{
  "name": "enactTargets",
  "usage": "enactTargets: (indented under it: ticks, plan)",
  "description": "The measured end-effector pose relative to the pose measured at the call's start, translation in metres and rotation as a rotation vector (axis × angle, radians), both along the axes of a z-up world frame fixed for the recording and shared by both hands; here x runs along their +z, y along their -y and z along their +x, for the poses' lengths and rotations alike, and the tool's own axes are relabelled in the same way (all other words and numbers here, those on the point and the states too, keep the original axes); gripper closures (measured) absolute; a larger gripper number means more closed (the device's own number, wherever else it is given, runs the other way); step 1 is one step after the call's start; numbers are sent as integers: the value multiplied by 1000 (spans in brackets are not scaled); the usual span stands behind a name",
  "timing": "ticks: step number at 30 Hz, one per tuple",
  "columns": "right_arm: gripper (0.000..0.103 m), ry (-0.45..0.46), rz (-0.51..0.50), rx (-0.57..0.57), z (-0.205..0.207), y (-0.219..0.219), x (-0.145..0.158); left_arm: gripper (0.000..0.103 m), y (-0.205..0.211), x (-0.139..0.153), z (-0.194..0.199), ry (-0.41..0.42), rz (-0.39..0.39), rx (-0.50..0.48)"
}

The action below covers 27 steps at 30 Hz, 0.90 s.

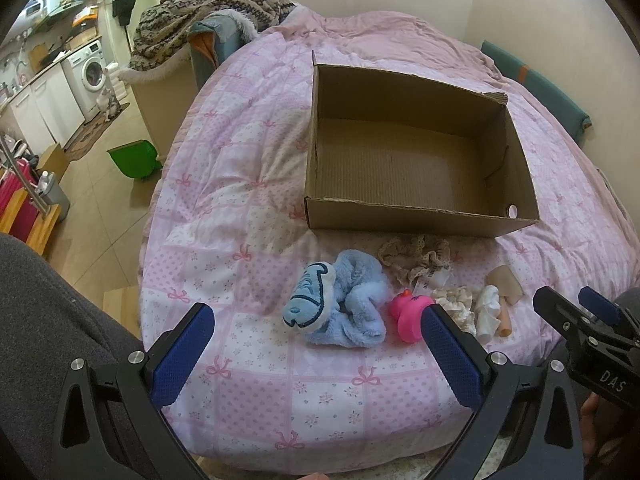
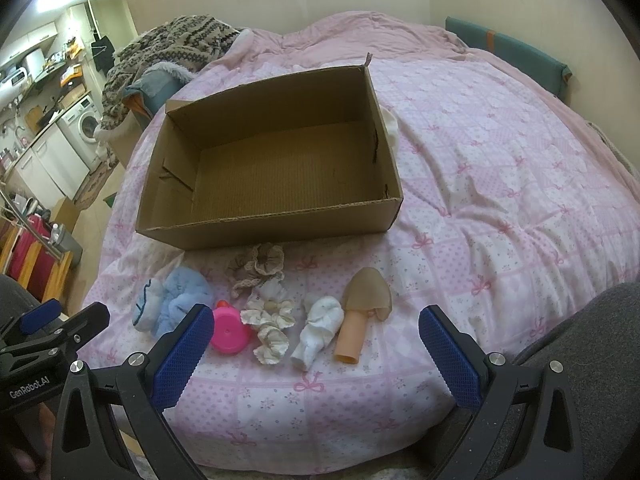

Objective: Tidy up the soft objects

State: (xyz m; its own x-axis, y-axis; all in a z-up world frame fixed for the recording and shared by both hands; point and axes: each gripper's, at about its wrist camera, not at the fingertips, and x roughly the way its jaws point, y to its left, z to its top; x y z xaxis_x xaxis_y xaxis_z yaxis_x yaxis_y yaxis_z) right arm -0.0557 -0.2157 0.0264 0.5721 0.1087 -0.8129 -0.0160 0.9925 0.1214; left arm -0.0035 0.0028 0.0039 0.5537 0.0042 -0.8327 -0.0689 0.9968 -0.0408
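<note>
Right under my lens, my left gripper (image 1: 316, 344) hangs over the near edge of the bed, its blue pads spread wide with nothing between them, and my right gripper (image 2: 316, 344) beside it is spread just as wide and just as empty. Ahead of both, on the pink quilt (image 2: 500, 168), the soft things sit in a loose row: a fluffy blue slipper (image 1: 340, 312) at the left end, a pink rubber duck (image 1: 410, 316) just beside it, then a cream scrunchie (image 2: 270, 320), a rolled white sock (image 2: 318, 330) and a beige stocking (image 2: 362, 308) at the right end. A lacy beige scrunchie (image 2: 258, 266) lies a little farther back, close against the front wall of the cardboard box (image 2: 260, 228). The box sits open in the middle of the bed, nothing inside it. A patterned blanket (image 1: 208, 8) is heaped at the far left corner of the bed.
</note>
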Motion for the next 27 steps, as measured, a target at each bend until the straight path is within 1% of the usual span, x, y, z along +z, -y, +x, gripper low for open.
enactTargets:
  ticks: [27]
  plan:
    - [0,-6,7,6,1,-1,0,0,-1,0,0,1,-4,0]
